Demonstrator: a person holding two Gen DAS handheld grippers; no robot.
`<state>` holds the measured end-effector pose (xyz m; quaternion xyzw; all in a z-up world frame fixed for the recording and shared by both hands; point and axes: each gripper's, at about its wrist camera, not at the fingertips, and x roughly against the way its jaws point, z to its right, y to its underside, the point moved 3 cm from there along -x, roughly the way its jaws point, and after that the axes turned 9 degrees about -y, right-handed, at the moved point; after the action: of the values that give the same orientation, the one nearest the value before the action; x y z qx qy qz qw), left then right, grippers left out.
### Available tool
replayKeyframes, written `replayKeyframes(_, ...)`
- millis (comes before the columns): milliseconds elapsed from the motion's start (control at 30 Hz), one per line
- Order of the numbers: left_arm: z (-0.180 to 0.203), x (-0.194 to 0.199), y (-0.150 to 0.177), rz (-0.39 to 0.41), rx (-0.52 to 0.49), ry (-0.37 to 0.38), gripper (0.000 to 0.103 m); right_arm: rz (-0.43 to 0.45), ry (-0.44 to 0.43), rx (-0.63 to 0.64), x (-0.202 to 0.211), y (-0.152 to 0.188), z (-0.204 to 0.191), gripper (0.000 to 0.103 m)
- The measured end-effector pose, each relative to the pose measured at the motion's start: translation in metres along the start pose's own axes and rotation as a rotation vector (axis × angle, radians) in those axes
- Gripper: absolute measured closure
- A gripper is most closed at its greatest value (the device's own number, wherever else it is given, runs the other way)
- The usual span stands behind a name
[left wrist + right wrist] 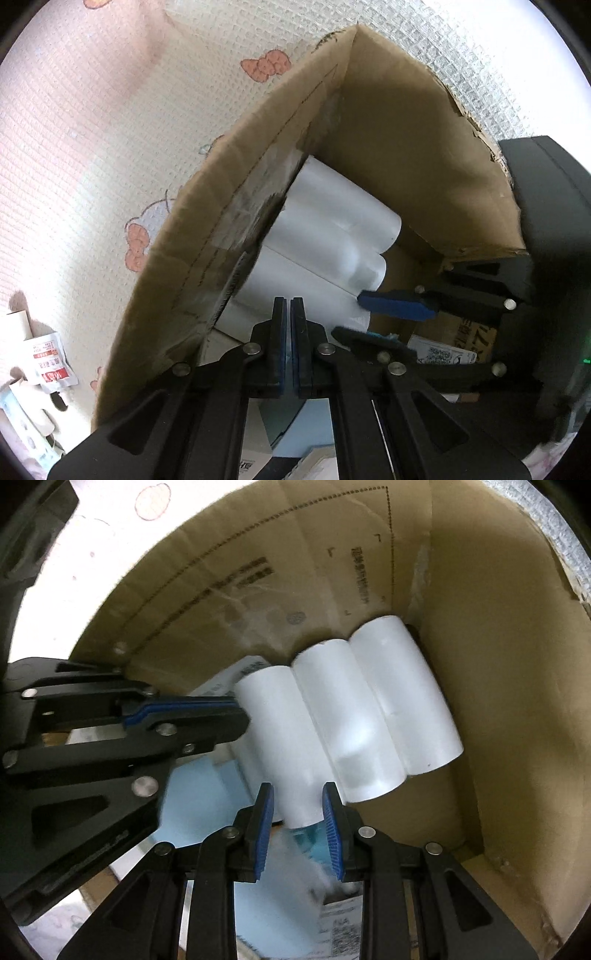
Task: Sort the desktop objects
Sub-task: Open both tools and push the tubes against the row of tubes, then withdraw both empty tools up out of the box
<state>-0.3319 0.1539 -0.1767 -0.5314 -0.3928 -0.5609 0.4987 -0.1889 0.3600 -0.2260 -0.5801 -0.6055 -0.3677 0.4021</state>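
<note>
Cardboard box (388,140), left wrist view: fills the frame from 9 to 3 o'clock, open top, torn rim at 2 o'clock; serves as the sorting bin.
White rolls (332,229), left wrist view: three lying side by side on the box floor, pressed to the wall at 10 o'clock; probably packed tight to save floor.
Left gripper (288,314), left wrist view: pressed together on nothing, pointing steeply down over the nearest roll; looks parked.
Right gripper (397,306), left wrist view: enters from 3 o'clock, one blue pad showing beside the roll ends.
Desk clutter, left wrist view: red-printed sachet (51,358) and cardboard tubes outside the box at 8 o'clock, apparently unsorted.
Right gripper (297,805), right wrist view: pinching the near end of the leftmost white roll (280,738), pads on either side, steeply downward; grip at the end probably leaves clearance from neighbours.
Other rolls (369,709), right wrist view: touching one another, far one against the wall at 2 o'clock.
Left gripper (236,716), right wrist view: at 9 o'clock, tip close to the held roll.
Open room, right wrist view: bare floor at 4 o'clock; pale blue packet (199,797) and printed papers crowd 6 to 8 o'clock; walls close at 12 and 3.
</note>
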Motion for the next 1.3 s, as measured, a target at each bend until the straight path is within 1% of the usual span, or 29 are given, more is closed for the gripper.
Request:
replayKeyframes(167, 0.005, -0.002, 0.006, 0.019, -0.009, -0.026, 0.101, 0.02, -0.03, -0.021, 0.001, 0.0, 0.006, 0.079)
replayKeyframes(233, 0.005, -0.001, 0.009, 0.029, -0.006, -0.02, 0.1, 0.028, -0.054, -0.018, 0.004, 0.001, 0.003, 0.079)
replayKeyframes(267, 0.005, 0.0, 0.011, 0.033, -0.002, -0.012, 0.1, 0.038, -0.048, -0.015, 0.008, 0.002, 0.002, 0.079)
replayKeyframes(333, 0.006, 0.001, 0.013, 0.04, 0.002, 0.01, 0.095, 0.068, -0.022, 0.007, 0.016, 0.004, -0.002, 0.079)
replayKeyframes(400, 0.008, -0.001, 0.016, 0.041, -0.001, 0.03, 0.094, 0.075, -0.016, 0.02, 0.019, 0.005, -0.004, 0.079)
replayKeyframes(433, 0.009, -0.002, 0.017, 0.039, -0.005, 0.026, 0.094, 0.066, -0.012, 0.018, 0.017, 0.005, -0.004, 0.079)
replayKeyframes(500, 0.011, -0.005, 0.019, 0.045, -0.002, -0.005, 0.095, 0.034, 0.007, 0.019, 0.01, 0.007, -0.003, 0.079)
replayKeyframes(567, 0.013, -0.006, 0.022, 0.056, -0.002, 0.017, 0.1, 0.016, 0.02, 0.022, 0.001, 0.008, -0.004, 0.08)
replayKeyframes(600, 0.014, -0.007, 0.023, 0.058, -0.005, 0.033, 0.103, 0.013, 0.003, 0.024, -0.001, 0.009, -0.005, 0.079)
replayKeyframes(700, 0.015, -0.011, 0.027, 0.054, 0.001, 0.01, 0.103, 0.025, 0.005, 0.035, -0.001, 0.008, -0.008, 0.079)
replayKeyframes(800, 0.017, -0.013, 0.032, 0.049, 0.008, 0.005, 0.103, 0.023, 0.004, 0.04, -0.001, 0.008, -0.009, 0.079)
replayKeyframes(1033, 0.023, -0.013, 0.048, 0.048, 0.002, 0.017, 0.103, 0.024, 0.007, 0.069, -0.001, 0.011, -0.013, 0.076)
replayKeyframes(1067, 0.024, -0.011, 0.05, 0.055, 0.0, 0.016, 0.101, 0.023, 0.01, 0.07, -0.001, 0.011, -0.014, 0.076)
replayKeyframes(1100, 0.024, -0.007, 0.053, 0.069, 0.0, 0.017, 0.097, 0.025, 0.012, 0.068, -0.001, 0.012, -0.016, 0.076)
replayKeyframes(1133, 0.024, -0.003, 0.056, 0.084, -0.001, 0.019, 0.082, 0.027, 0.006, 0.057, 0.0, 0.013, -0.017, 0.076)
replayKeyframes(1167, 0.025, 0.003, 0.059, 0.105, -0.003, 0.032, 0.077, 0.032, -0.016, 0.032, 0.003, 0.014, -0.018, 0.076)
replayKeyframes(1200, 0.027, 0.009, 0.063, 0.124, -0.009, 0.063, 0.066, 0.041, -0.043, 0.013, 0.008, 0.016, -0.019, 0.076)
replayKeyframes(1233, 0.027, 0.016, 0.067, 0.152, -0.011, 0.102, 0.062, 0.074, -0.084, 0.003, 0.018, 0.018, -0.024, 0.076)
replayKeyframes(1267, 0.026, 0.024, 0.071, 0.191, 0.002, 0.138, 0.06, 0.109, -0.096, 0.009, 0.027, 0.021, -0.028, 0.076)
replayKeyframes(1300, 0.024, 0.03, 0.076, 0.217, 0.019, 0.165, 0.058, 0.152, -0.086, 0.018, 0.037, 0.023, -0.031, 0.076)
